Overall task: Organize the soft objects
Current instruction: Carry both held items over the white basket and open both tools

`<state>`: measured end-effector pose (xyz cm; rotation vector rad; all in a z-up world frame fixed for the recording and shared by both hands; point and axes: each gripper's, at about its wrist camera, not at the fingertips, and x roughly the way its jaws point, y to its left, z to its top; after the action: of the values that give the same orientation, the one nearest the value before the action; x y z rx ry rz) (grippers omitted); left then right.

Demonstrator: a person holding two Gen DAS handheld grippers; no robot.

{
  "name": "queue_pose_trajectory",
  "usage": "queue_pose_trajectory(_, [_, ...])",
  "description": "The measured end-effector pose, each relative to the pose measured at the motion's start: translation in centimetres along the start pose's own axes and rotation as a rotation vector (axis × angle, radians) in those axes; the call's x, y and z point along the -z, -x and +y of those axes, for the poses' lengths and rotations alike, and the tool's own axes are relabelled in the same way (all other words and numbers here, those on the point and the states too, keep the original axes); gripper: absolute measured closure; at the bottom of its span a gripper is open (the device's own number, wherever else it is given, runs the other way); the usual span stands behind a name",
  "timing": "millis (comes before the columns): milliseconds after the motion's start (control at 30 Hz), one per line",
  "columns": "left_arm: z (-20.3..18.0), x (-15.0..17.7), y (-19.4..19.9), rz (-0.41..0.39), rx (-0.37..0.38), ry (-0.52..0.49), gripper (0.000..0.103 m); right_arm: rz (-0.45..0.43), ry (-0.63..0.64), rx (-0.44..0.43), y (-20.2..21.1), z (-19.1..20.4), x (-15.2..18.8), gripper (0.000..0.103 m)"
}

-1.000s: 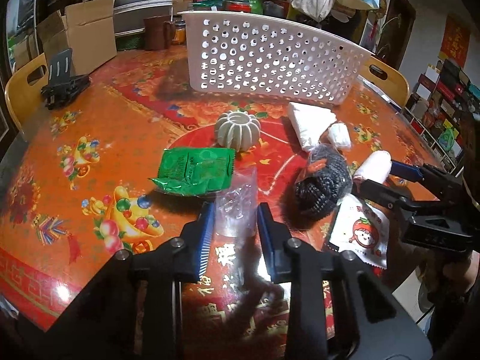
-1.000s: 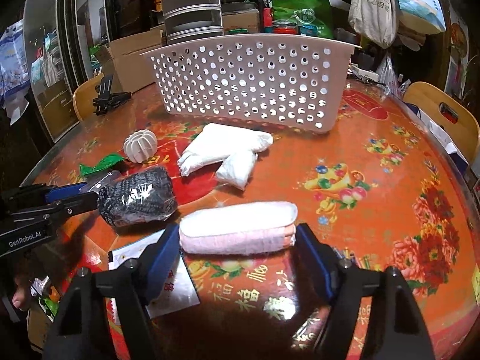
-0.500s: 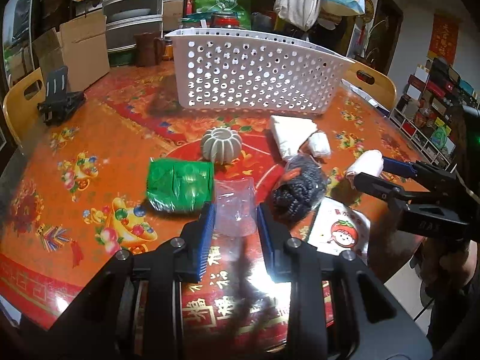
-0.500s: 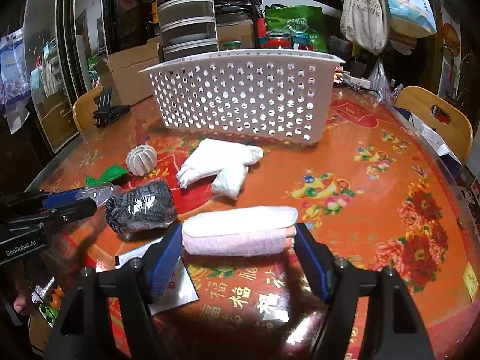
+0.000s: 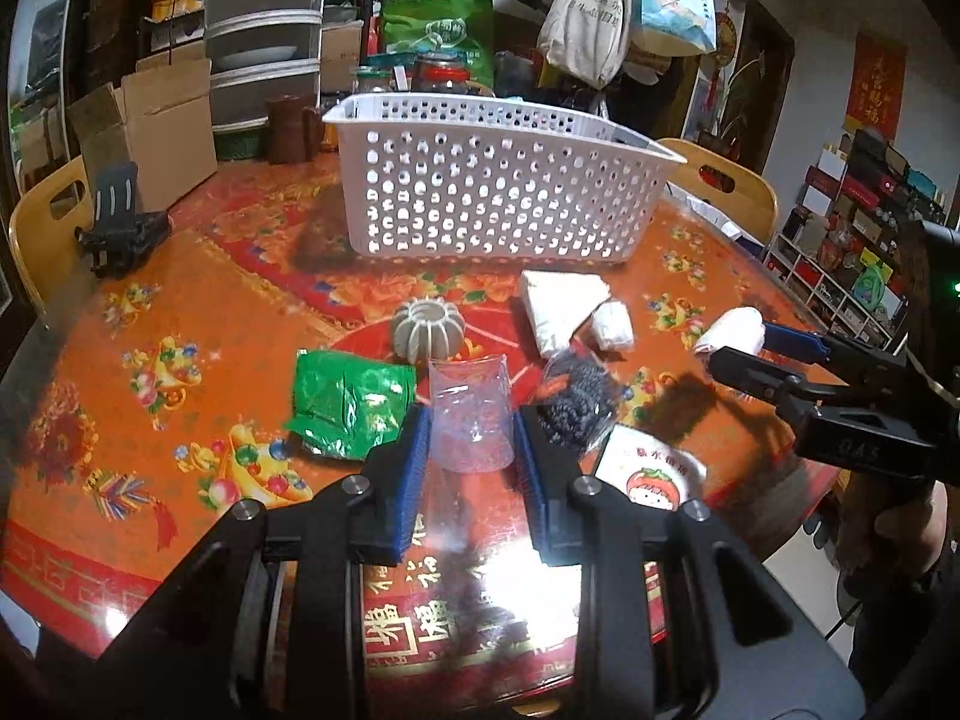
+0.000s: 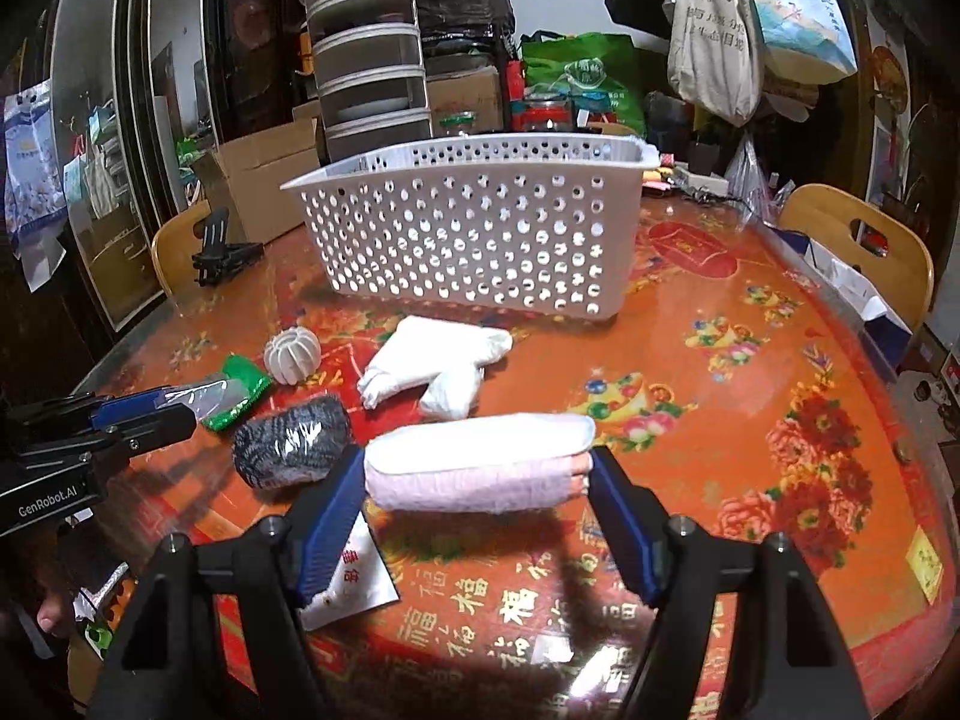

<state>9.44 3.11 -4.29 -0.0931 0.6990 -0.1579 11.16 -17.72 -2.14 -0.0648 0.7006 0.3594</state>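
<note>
Left wrist: left gripper [image 5: 471, 450] clamps clear plastic bag [image 5: 471, 423]; right gripper [image 6: 477, 501] clamps rolled pink towel [image 6: 477, 462], white basket [image 6: 474, 228] ahead.

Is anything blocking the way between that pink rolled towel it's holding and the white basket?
Nothing tall. The right hand-held gripper holds the pink rolled towel lifted above the table; only low folded white cloths lie between it and the white perforated plastic basket.

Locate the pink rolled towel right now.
Right wrist view, centre: pink rolled towel clamped crosswise in the right gripper, lifted in front of the white basket.
</note>
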Motion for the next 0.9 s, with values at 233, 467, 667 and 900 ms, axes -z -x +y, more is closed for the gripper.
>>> queue_pose_trajectory(233, [0.2, -2.5, 1.0, -0.035, 0.012, -0.002, 0.076, -0.03, 0.016, 0.006, 1.1, -0.1, -1.5, 0.029])
queue_pose_trajectory(467, [0.3, -6.6, 1.9, -0.086, 0.023, -0.018, 0.076, -0.053, 0.046, 0.011, 2.0, -0.6, -5.1, 0.029])
queue_pose_trajectory(667, [0.5, -10.8, 2.1, -0.111, 0.033, -0.03, 0.076, -0.068, 0.059, 0.013, 2.1, -1.2, -9.4, 0.029])
queue_pose_trajectory(900, [0.7, -17.7, 0.1, -0.096, 0.041, -0.029, 0.076, -0.044, 0.055, -0.009, -0.3, -1.8, -15.3, 0.029])
